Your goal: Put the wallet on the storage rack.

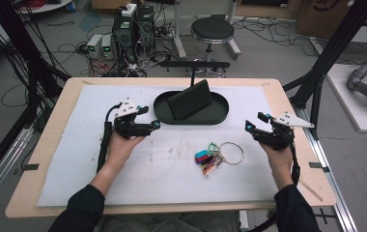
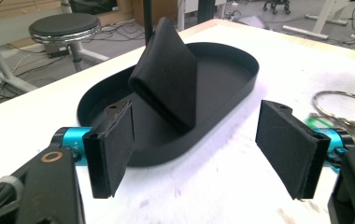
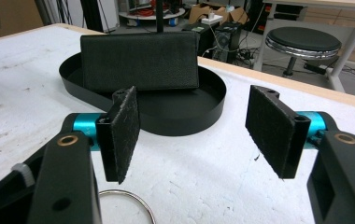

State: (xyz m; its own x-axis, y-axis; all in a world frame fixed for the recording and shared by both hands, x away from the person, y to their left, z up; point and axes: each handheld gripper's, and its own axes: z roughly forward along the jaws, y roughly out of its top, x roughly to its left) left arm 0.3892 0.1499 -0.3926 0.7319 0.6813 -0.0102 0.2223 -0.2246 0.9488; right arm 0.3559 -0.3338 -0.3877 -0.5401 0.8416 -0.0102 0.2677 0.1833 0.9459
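Left gripper hovering over the white mat, jaws spread wide on nothing, aimed at the near left end of the black oval tray, where the black wallet leans tilted on its edge inside. Right gripper likewise gaping and empty, off the tray's right end, with the key ring and its coloured tags lying flat on the mat between the two hands, nearer the right one. Both claws clear of everything, touching neither tray, wallet nor keys.
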